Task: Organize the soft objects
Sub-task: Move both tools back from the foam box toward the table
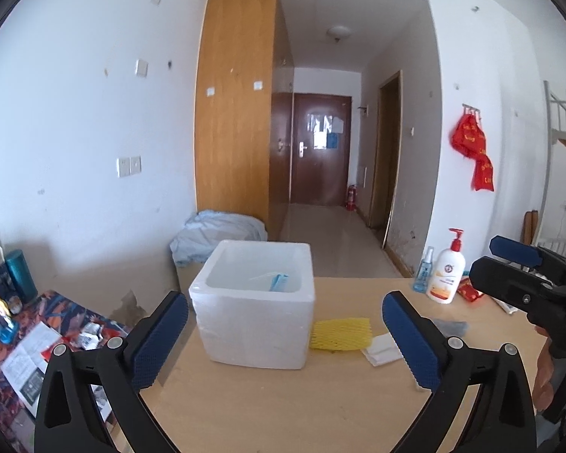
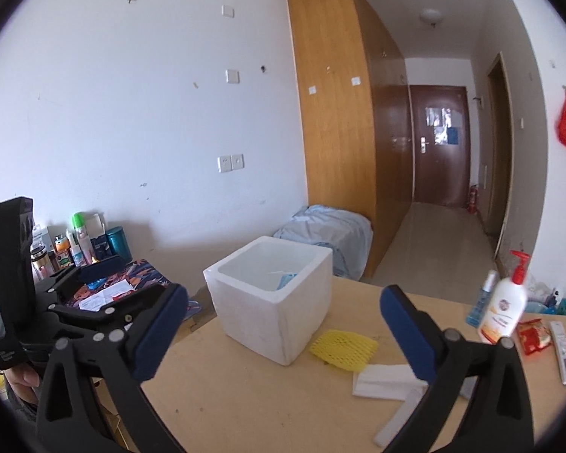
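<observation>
Brightness: my room is evenly bright with soft daylight.
Shadows: faint, one beside the foam box (image 1: 253, 309) on the table (image 1: 283, 407).
Glare: a pale sheen on the hallway floor (image 1: 332, 234).
Distortion: walls bow, corners go black.
Blur: the red cloth (image 1: 473, 151) and far door (image 2: 439, 147) look soft.

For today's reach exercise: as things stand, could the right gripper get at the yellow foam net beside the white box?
Probably yes. The right gripper is open and empty, and the yellow foam net lies flat on the table, nothing on top, beside the foam box.
</observation>
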`<act>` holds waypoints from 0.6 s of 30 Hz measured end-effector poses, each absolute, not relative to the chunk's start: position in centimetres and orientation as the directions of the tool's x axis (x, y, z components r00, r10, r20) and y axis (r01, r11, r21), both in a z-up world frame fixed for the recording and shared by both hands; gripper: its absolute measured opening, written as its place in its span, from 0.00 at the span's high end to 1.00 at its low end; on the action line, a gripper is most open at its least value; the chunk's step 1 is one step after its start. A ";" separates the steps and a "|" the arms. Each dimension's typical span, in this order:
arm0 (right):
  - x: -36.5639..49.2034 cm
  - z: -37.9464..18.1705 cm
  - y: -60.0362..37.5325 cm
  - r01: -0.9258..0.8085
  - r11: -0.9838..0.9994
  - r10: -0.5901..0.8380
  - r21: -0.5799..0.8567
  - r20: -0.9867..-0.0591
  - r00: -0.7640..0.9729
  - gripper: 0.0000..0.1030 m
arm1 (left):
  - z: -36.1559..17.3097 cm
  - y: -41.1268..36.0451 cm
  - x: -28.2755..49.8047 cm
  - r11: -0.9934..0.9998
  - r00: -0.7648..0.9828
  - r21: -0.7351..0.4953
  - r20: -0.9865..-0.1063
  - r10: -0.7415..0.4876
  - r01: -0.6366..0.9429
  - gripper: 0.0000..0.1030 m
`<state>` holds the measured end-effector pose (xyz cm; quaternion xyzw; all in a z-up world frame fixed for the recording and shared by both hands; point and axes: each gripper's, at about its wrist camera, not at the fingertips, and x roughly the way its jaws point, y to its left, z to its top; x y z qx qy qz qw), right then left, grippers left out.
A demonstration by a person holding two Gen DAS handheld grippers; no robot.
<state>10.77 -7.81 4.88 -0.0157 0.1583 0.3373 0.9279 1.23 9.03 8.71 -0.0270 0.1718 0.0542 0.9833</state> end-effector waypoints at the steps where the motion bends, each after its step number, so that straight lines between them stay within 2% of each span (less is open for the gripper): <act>1: 10.1 4.9 -8.2 -0.626 0.777 0.615 0.070 -0.296 0.731 0.00 | 8.8 8.6 0.7 0.993 0.938 -0.024 -0.333 0.099 -0.114 0.00; 9: 6.3 4.5 -10.1 -0.602 0.797 0.593 0.044 -0.247 0.766 0.00 | 9.5 5.6 -3.8 0.998 0.964 -0.006 -0.257 0.063 -0.067 0.00; 18: 3.9 3.0 -12.6 -0.562 0.826 0.555 0.045 -0.235 0.798 0.00 | 8.3 3.9 -5.2 0.999 0.964 -0.041 -0.267 0.001 -0.012 0.00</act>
